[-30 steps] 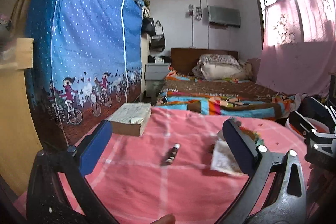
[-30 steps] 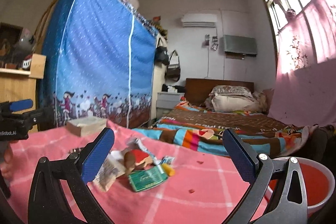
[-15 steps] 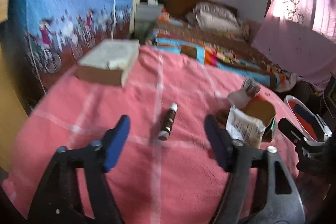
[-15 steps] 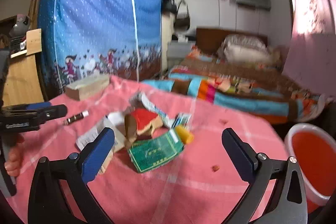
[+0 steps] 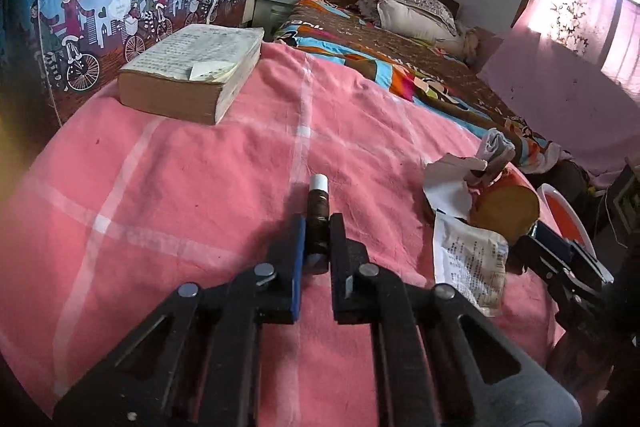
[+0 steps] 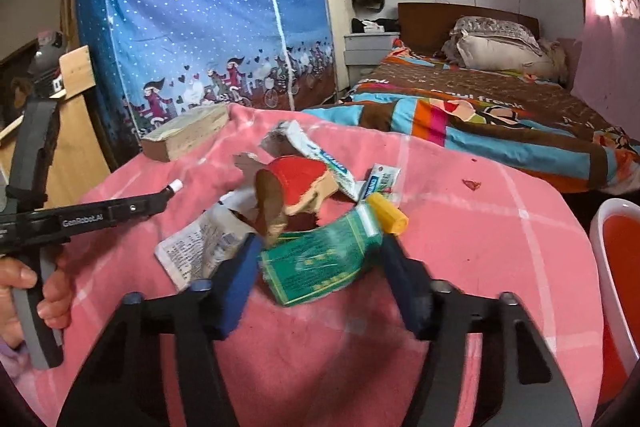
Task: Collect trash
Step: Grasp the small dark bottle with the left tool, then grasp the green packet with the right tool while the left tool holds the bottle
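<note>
My left hand-held gripper [image 5: 317, 227] clamps the brown vial [image 5: 318, 217], white cap pointing away; my right hand-held gripper [image 6: 318, 259] straddles the green packet [image 6: 318, 261], not closed

Your left wrist camera sits low and close over the pink checked cloth [image 5: 192, 179], facing the bed. Your right wrist camera looks the same way from further right. Both views share the thick worn paperback book [image 5: 192, 75] [image 6: 188, 135] and the printed paper leaflet [image 5: 470, 263] [image 6: 192, 247].
</note>
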A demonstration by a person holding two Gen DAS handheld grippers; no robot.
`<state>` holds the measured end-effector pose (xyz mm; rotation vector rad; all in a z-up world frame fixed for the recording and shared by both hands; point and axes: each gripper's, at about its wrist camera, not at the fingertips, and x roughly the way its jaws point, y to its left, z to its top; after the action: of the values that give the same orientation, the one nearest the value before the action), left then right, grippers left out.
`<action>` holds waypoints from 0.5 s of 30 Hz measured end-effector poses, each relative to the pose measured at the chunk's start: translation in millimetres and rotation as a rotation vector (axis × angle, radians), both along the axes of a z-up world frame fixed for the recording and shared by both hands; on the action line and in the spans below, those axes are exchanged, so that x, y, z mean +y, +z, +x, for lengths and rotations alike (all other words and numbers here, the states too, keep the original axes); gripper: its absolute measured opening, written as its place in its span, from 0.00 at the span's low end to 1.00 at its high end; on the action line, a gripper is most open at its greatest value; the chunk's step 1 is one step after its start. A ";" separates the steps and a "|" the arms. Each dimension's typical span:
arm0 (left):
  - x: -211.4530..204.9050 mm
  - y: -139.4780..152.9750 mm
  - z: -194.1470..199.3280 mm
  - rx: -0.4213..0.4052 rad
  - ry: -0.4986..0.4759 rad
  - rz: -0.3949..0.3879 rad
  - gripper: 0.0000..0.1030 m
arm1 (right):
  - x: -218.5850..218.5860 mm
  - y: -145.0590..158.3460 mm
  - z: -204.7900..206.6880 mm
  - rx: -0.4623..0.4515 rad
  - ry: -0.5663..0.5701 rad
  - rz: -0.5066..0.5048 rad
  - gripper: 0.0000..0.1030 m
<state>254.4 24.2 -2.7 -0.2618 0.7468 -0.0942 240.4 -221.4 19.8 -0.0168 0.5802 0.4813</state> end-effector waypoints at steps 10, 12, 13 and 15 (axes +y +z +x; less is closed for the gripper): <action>-1.6 6.7 -12.3 -0.046 -0.017 -0.013 0.16 | -3.0 -1.6 -5.4 0.017 -0.002 0.010 0.38; -2.3 7.4 -14.9 -0.051 -0.021 -0.012 0.16 | -4.9 -1.5 -8.2 0.019 -0.003 0.015 0.36; -3.3 7.5 -17.3 -0.054 -0.025 -0.012 0.16 | -6.7 -1.5 -11.0 0.021 -0.005 0.017 0.34; -4.4 7.6 -19.9 -0.057 -0.030 -0.011 0.16 | -8.8 -1.8 -14.9 0.026 -0.008 0.014 0.33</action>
<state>234.6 19.8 4.9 -0.2573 0.6940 -0.1340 225.5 -230.2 18.0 0.0053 0.6017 0.4782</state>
